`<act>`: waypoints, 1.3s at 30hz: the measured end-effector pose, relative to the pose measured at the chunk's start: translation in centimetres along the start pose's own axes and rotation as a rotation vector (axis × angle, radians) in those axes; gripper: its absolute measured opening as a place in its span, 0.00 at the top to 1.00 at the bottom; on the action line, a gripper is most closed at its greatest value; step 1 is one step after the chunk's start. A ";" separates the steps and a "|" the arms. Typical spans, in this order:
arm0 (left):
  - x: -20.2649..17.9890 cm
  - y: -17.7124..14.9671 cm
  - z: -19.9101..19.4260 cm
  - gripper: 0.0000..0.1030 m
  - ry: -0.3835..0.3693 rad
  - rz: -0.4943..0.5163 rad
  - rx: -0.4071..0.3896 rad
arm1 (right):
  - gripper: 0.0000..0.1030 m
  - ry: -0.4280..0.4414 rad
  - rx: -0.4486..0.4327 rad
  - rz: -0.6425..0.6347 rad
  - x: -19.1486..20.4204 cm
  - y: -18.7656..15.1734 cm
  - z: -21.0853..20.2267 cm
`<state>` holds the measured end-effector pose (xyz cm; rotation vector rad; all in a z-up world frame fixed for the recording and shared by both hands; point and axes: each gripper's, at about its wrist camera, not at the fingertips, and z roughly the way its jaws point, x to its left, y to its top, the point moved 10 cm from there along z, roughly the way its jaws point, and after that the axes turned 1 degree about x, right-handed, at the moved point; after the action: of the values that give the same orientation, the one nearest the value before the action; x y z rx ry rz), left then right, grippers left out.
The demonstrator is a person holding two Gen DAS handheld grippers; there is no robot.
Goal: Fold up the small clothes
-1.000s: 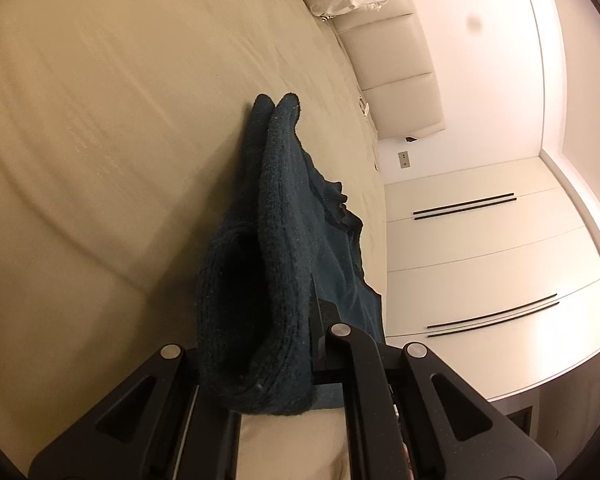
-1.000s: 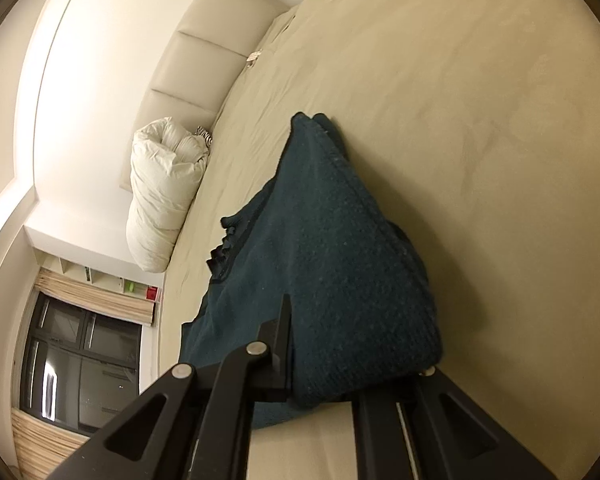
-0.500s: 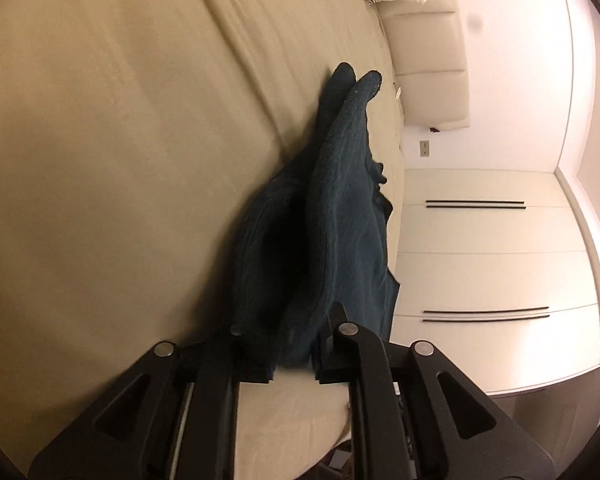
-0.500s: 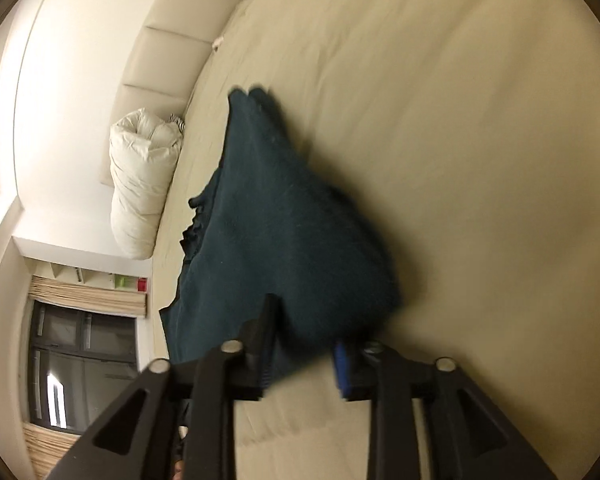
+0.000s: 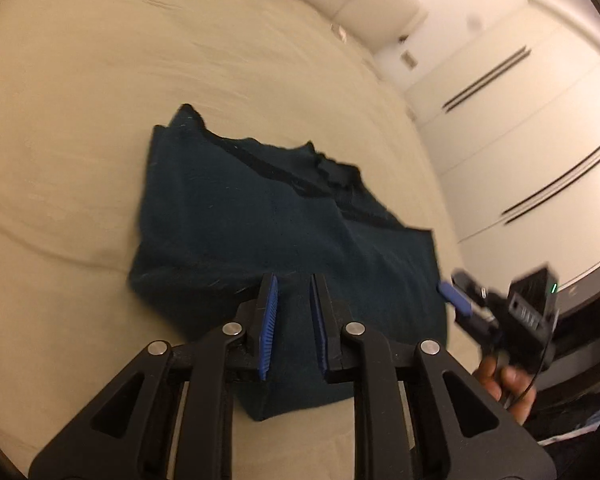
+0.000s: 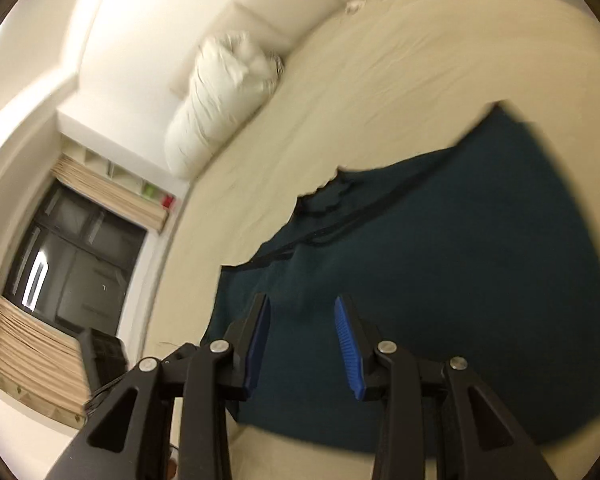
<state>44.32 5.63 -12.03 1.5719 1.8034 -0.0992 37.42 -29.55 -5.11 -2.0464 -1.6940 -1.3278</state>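
Both tools have let go of the dark teal knitted garment [image 5: 284, 232] that they were pinching a second ago; its lifted edge has dropped, and it now lies flat on the beige bed [image 5: 100, 100].

Over the near edge of the cloth, the left tool [image 5: 293, 322] has its blue-padded fingers a narrow gap apart with nothing between them. The right tool [image 6: 302, 344] stands wider open, likewise empty, above the garment's near part. In the left wrist view the right tool [image 5: 456, 298] also shows beyond the garment's right edge, held in the person's hand [image 5: 504, 384].

Folded over on itself, the garment has an upper layer covering most of the lower one, and a darker trimmed edge [image 5: 300, 176] runs along its far side. In the right wrist view the garment [image 6: 460, 272] fills the lower right, blurred by motion.

At the bed's far end a rumpled white pillow [image 6: 224, 100] leans against the cream padded headboard [image 6: 284, 0]. White wardrobe doors [image 5: 520, 128] with dark handle strips stand beyond the bed, and a dark window [image 6: 72, 256] shows behind tan blinds.
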 end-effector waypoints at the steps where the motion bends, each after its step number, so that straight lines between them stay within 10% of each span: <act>1: -0.4 0.8 0.1 0.84 0.019 0.010 0.005 | 0.63 0.004 0.014 0.003 0.3 0.4 1.5; 9: 7.1 1.8 -9.2 0.84 0.085 -0.101 -0.230 | 0.60 0.027 0.083 0.032 -0.9 -0.3 6.2; 16: 0.1 5.8 0.9 0.84 -0.055 0.078 -0.095 | 0.54 0.079 0.117 0.083 -1.2 -0.1 8.5; 21: 5.4 6.5 7.1 0.84 0.071 -0.010 -0.029 | 0.56 0.040 0.065 0.130 -5.1 3.0 7.6; 30: 10.9 6.3 5.0 0.93 -0.113 -0.109 -0.115 | 1.00 -0.004 -0.171 0.364 -17.0 8.4 -0.6; 32: 11.9 4.8 3.1 0.93 -0.135 -0.142 -0.133 | 0.98 -0.067 -0.203 0.349 -17.7 8.7 -2.5; 34: 12.7 4.1 3.0 0.93 -0.105 -0.159 -0.149 | 0.74 -0.092 -0.232 0.335 -16.7 8.4 -4.2; 39: 10.1 1.9 0.1 0.92 -0.064 -0.130 -0.204 | 0.51 0.068 -0.171 0.140 -6.5 3.6 -3.3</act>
<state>46.17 14.44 -16.99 1.2960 1.8041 -0.0248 39.09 -37.37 -6.37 -2.1393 -1.4251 -1.5221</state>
